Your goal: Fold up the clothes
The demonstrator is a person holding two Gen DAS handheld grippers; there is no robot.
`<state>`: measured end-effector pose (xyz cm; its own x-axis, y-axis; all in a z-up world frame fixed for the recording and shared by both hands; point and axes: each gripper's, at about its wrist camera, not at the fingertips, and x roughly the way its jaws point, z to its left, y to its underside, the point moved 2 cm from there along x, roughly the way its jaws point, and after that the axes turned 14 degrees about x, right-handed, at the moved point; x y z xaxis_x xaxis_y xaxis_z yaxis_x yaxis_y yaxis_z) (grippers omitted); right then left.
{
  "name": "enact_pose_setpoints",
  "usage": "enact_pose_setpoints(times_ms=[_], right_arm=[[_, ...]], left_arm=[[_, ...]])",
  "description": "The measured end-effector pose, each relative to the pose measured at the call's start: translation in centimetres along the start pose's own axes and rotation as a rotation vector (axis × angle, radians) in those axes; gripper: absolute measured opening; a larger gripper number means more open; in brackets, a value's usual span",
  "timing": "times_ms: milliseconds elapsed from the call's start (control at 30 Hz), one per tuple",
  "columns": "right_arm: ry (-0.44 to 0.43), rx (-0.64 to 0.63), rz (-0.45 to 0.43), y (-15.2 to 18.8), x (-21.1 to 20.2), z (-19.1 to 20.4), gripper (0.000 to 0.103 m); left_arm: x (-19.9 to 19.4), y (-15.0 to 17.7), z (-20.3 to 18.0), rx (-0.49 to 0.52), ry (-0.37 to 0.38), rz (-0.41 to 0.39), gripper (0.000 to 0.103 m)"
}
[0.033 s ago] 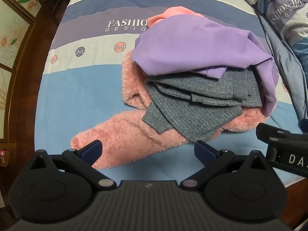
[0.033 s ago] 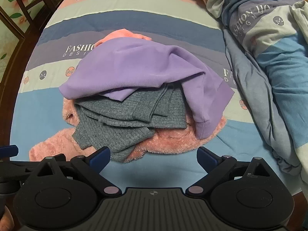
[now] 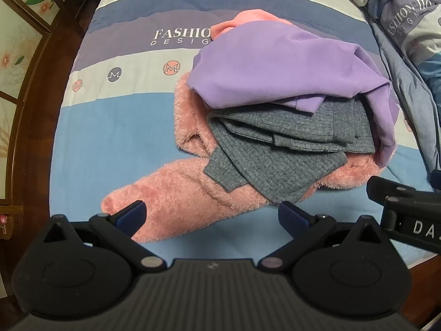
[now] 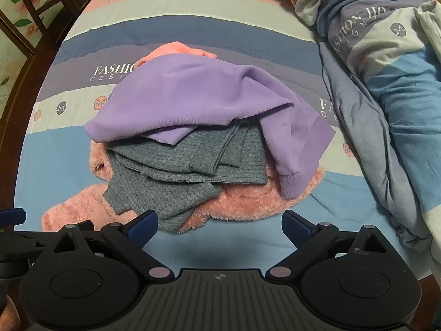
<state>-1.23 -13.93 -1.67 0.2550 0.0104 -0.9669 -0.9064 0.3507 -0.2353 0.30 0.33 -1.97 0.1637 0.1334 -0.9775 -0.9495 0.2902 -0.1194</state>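
three garments are seen heaped on the bed (image 3: 115, 143): a purple top (image 4: 193, 99) on a grey knit (image 4: 176, 171), both on a pink fleece (image 3: 179, 190). none is laid flat or squared. the purple top is draped with a cuffed sleeve hanging over the right side; the grey knit is bunched in loose layers; a pink sleeve is stretched toward the near left. no neat folded stack can be made out anywhere, so all three are judged to be left to fold. a rumpled quilt (image 4: 386, 63) lies to the right. the left hand-held gripper (image 3: 212, 215) is held wide apart, with nothing between its jaws, near the pink sleeve. the right hand-held gripper (image 4: 220, 223) is likewise spread wide and holds nothing, just before the pile.
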Motion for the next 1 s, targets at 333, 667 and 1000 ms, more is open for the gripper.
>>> enact_pose_setpoints(times_ms=[333,667,1000], right_arm=[[0.027,-0.008,-0.020,-0.11,-0.28,-0.07,0.101],[0.038,-0.009,-0.022,-0.01,-0.31,0.05,0.102],[0.060,-0.027,-0.027,-0.08,-0.33,0.21,0.102]], left_arm=[[0.01,-0.12,-0.08,-0.011,-0.005,0.007,0.103],[-0.15,-0.01,-0.16,-0.009,-0.006,-0.003,0.103],[-0.17,-0.08,0.08,-0.011,0.000,-0.005,0.103]])
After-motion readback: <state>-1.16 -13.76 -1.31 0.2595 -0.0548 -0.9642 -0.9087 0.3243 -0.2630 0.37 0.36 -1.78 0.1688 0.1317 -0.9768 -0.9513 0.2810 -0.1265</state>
